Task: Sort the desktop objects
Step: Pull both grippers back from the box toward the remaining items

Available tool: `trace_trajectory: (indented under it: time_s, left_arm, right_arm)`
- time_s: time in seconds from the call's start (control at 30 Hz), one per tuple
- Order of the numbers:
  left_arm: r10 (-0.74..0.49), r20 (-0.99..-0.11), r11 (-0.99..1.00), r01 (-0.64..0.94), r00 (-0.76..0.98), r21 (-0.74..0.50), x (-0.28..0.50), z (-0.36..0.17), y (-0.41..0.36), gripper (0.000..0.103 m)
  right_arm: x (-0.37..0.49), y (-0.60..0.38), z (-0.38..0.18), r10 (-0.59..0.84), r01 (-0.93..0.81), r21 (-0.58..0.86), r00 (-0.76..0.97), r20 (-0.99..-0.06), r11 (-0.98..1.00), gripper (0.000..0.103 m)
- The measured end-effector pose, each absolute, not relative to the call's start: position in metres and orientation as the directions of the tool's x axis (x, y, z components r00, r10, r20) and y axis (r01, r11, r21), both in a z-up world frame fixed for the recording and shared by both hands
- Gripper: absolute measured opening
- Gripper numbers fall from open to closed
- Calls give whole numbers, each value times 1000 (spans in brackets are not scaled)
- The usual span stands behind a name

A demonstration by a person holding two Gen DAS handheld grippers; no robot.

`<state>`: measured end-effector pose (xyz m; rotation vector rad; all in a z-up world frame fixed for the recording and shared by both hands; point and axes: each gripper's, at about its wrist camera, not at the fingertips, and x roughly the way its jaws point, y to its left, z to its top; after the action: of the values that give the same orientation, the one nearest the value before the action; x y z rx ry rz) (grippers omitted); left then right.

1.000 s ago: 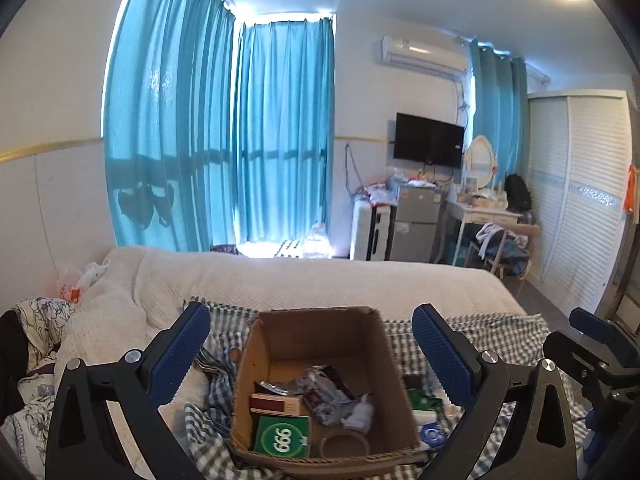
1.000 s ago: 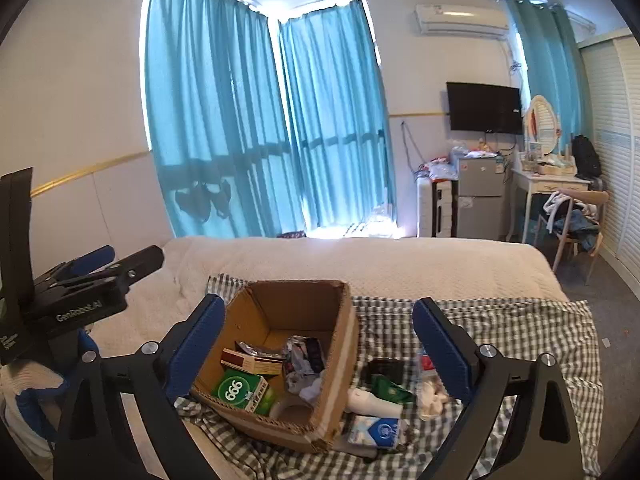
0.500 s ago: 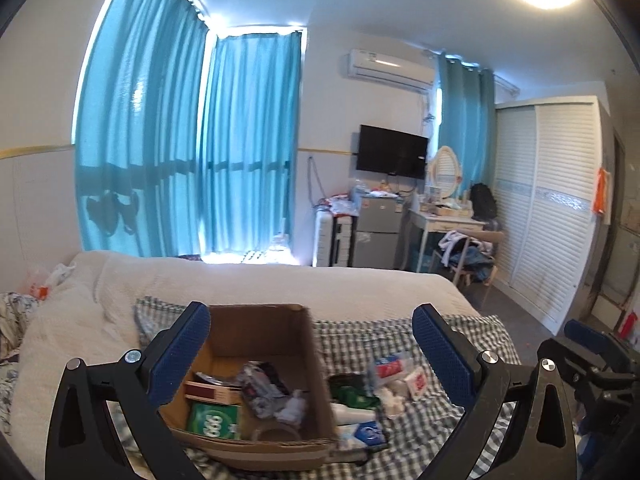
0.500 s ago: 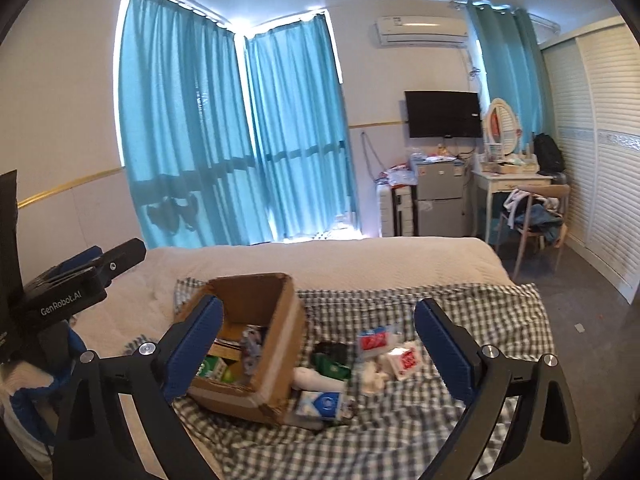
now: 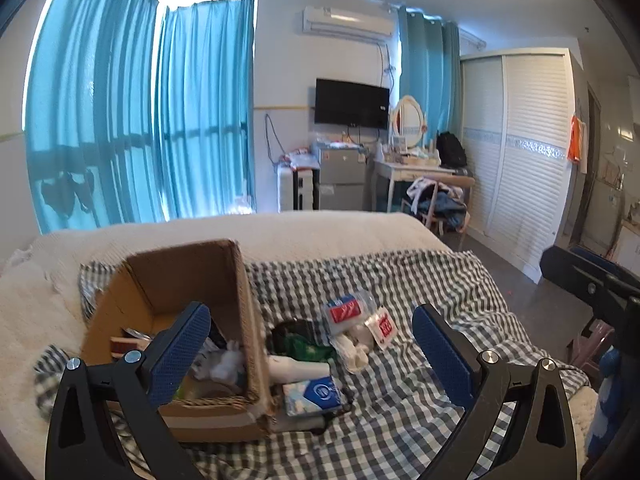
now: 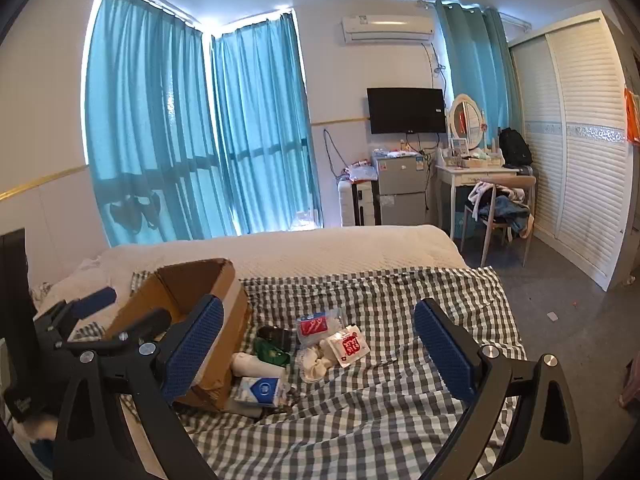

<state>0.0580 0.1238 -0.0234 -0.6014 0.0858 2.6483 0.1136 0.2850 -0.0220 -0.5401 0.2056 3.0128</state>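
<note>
An open cardboard box [image 5: 240, 312] [image 6: 224, 312] holding several small items stands on a checked cloth [image 5: 400, 288] [image 6: 400, 304] on the bed. Right of it lie loose items: a white tube [image 5: 298, 368] [image 6: 256, 364], a blue-and-white packet [image 5: 314, 394] [image 6: 260, 390], a green wrapper [image 5: 304, 346] [image 6: 272, 354], a clear bag with a red label [image 5: 346, 312] [image 6: 318, 326], a red-and-white sachet [image 5: 383, 327] [image 6: 350, 347]. My left gripper [image 5: 312, 354] is open above them. My right gripper [image 6: 320, 350] is open, with nothing between its fingers.
The other gripper shows at each view's edge: the right gripper's body [image 5: 592, 288], the left gripper's body [image 6: 92, 320]. A cream bedspread [image 6: 320, 248] lies behind the cloth. Beyond the bed stand a small fridge [image 6: 400, 196], a dressing table [image 6: 472, 176], a chair [image 6: 504, 208] and a wardrobe [image 6: 580, 140].
Both views have swung to the right, so the box now sits left of centre and the loose items lie between the fingers. Both grippers stay open.
</note>
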Motion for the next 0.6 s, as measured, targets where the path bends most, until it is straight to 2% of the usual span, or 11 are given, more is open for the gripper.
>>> trace_trajectory:
  time_s: [0.33, 0.47, 0.53, 0.6]
  left_arm:
    - [409, -529, -898, -430, -743, -90, 23, -64, 154, 103]
    - [379, -577, -905, -421, -724, -65, 5, -86, 172, 103]
    - [370, -597, -904, -425, -712, -54, -2, -98, 180, 102]
    - [365, -621, -902, -428, -693, -52, -9, -112, 185, 93]
  right_arm:
    - [69, 308, -44, 59, -95, 71, -914, -401, -993, 97]
    - [50, 325, -55, 49, -88, 74, -907, -418, -993, 97]
    - [37, 335, -62, 31, -83, 99, -899, -437, -992, 96]
    - [23, 345, -70, 14, -78, 118, -886, -464, -990, 95]
